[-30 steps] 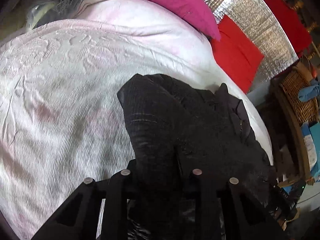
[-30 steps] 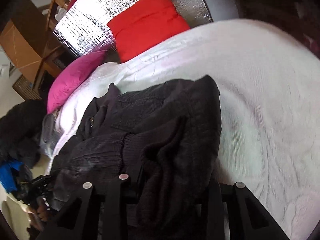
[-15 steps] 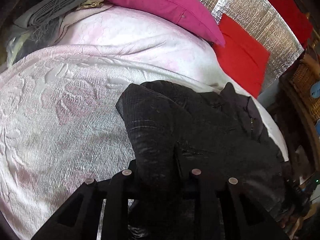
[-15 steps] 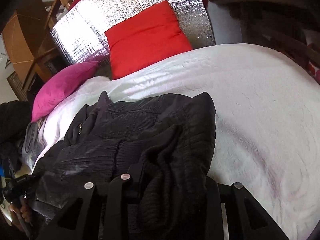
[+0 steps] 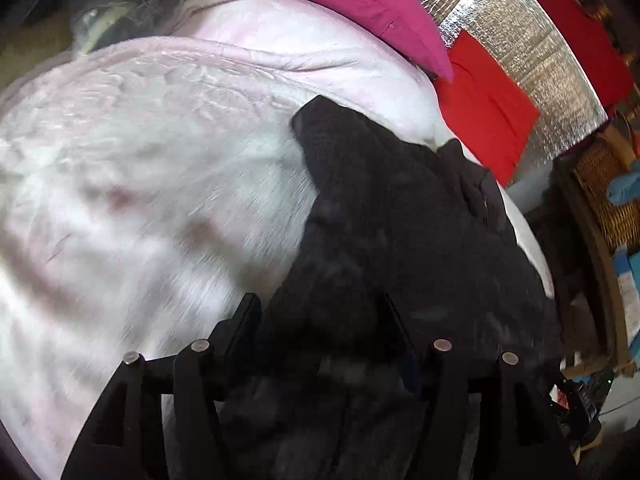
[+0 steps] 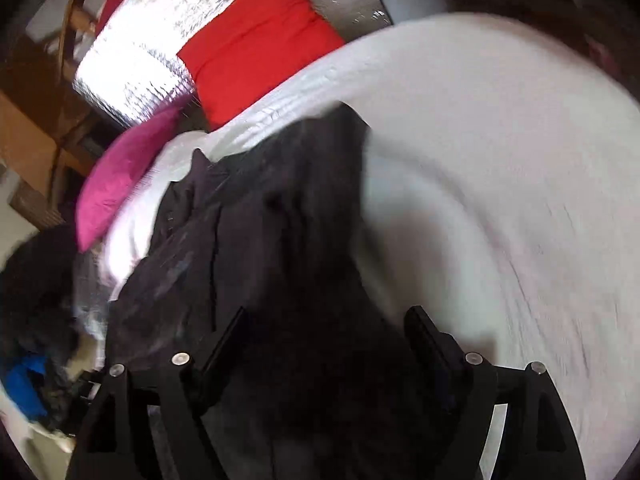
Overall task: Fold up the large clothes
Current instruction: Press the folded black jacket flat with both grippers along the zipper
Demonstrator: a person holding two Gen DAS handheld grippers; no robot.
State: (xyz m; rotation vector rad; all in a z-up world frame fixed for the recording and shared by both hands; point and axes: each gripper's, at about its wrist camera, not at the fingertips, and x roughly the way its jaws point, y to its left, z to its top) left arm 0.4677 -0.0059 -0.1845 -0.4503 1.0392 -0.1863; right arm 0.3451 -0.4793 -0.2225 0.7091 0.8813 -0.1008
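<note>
A large black garment (image 5: 400, 232) lies bunched on a pale pink bedspread (image 5: 140, 184); it also shows in the right wrist view (image 6: 272, 240). My left gripper (image 5: 320, 312) has its jaws spread wide with the black cloth lying between them. My right gripper (image 6: 324, 324) also stands wide open over the garment's near end, with the cloth between the fingers. Both views are blurred by motion. The garment's near edge is hidden under the gripper frames.
A magenta pillow (image 5: 360, 4) and a red cushion (image 5: 484, 108) lie at the bed's head against a silver foil panel (image 5: 532, 48). A wicker basket (image 5: 612, 192) stands to the right. Dark and blue clothes (image 6: 28, 320) pile beside the bed.
Both grippers were shut on the black garment and have now opened wide, letting the cloth go. Both cameras have swung, and the views are now blurred.
</note>
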